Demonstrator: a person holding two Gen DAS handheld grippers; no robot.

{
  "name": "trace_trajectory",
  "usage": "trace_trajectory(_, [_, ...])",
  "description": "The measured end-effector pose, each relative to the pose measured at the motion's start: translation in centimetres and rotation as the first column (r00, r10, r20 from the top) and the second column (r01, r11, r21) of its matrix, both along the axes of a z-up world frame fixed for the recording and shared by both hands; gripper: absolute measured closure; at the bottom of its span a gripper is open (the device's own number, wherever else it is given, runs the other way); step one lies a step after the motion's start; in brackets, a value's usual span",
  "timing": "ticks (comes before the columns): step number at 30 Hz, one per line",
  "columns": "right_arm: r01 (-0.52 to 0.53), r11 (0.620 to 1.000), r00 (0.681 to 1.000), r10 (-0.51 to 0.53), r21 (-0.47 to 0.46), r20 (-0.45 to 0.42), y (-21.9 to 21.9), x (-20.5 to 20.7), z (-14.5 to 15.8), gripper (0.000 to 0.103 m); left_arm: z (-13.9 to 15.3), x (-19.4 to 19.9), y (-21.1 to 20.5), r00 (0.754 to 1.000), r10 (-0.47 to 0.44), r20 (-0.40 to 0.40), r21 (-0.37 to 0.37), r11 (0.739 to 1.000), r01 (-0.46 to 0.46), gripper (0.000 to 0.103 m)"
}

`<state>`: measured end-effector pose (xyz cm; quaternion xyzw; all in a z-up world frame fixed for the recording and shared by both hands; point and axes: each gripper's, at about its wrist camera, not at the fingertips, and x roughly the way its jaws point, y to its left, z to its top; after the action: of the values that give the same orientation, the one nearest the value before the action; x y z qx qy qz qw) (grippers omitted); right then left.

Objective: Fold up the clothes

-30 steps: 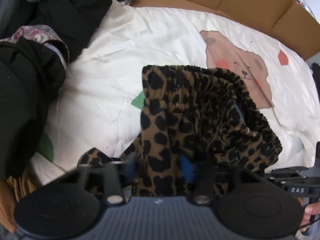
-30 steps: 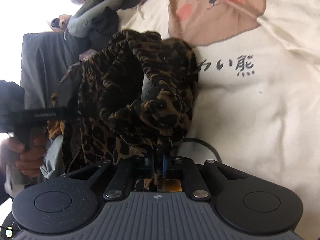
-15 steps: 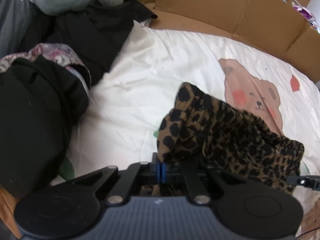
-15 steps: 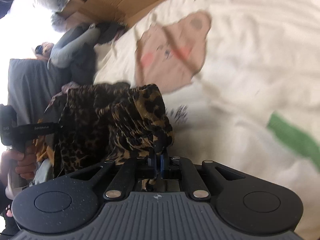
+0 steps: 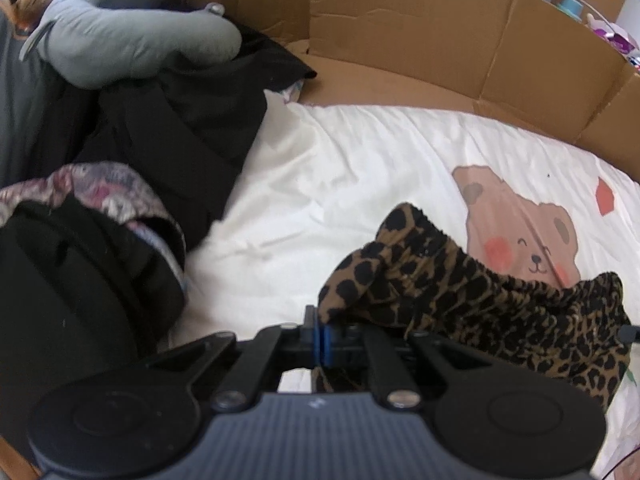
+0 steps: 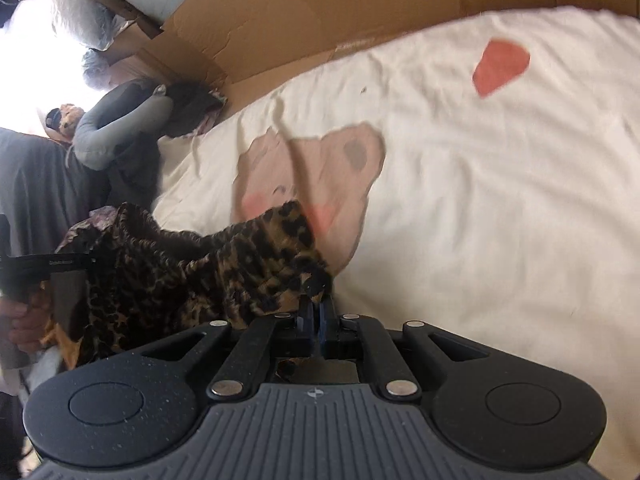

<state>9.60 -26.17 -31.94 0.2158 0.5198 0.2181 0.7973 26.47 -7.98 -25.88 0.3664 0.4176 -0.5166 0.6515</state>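
On your far left in the left wrist view lies a heap of dark clothes (image 5: 120, 184), with a grey neck pillow (image 5: 132, 40) resting on top of it and a strip of flowered fabric (image 5: 100, 184) showing among the black folds. Behind the heap and along the back stands a wall of brown cardboard (image 5: 420, 28). The heap sits on the edge of a white sheet (image 5: 340, 160) printed with a brown bear (image 5: 524, 220).

Your left gripper (image 5: 322, 334) has its jaws pressed together on one corner of the leopard-print garment (image 5: 460, 304); the blue pads meet with the cloth pinched between them. From there the garment's gathered, elastic edge runs off to the right, lifted clear of the sheet and sagging a little in the middle, in front of the bear.

In the right wrist view your left hand (image 6: 20, 316) shows at the left edge, wrapped around the handle of the other gripper. The leopard-print garment (image 6: 192, 276) spans from there across to your right gripper (image 6: 318, 312), whose jaws are likewise clamped tight on a bunched corner of the cloth. To the right of it the white sheet (image 6: 500, 220) lies bare and wrinkled, with a red patch (image 6: 500, 66) printed near the cardboard (image 6: 340, 4).
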Motion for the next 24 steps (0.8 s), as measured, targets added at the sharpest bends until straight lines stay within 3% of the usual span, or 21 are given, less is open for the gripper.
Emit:
trace_trajectory(11, [0.002, 0.997, 0.998, 0.002, -0.074, 0.058, 0.2, 4.3, 1.0, 0.103, -1.3, 0.5, -3.1, 0.999, -0.017, 0.044, -0.002, 1.000, 0.017, 0.101])
trace_trajectory(24, [-0.012, 0.991, 0.997, 0.022, -0.136, 0.074, 2.6, 8.3, -0.7, 0.103, -4.8, 1.2, -6.9, 0.994, -0.006, 0.109, 0.038, 0.999, 0.001, 0.101])
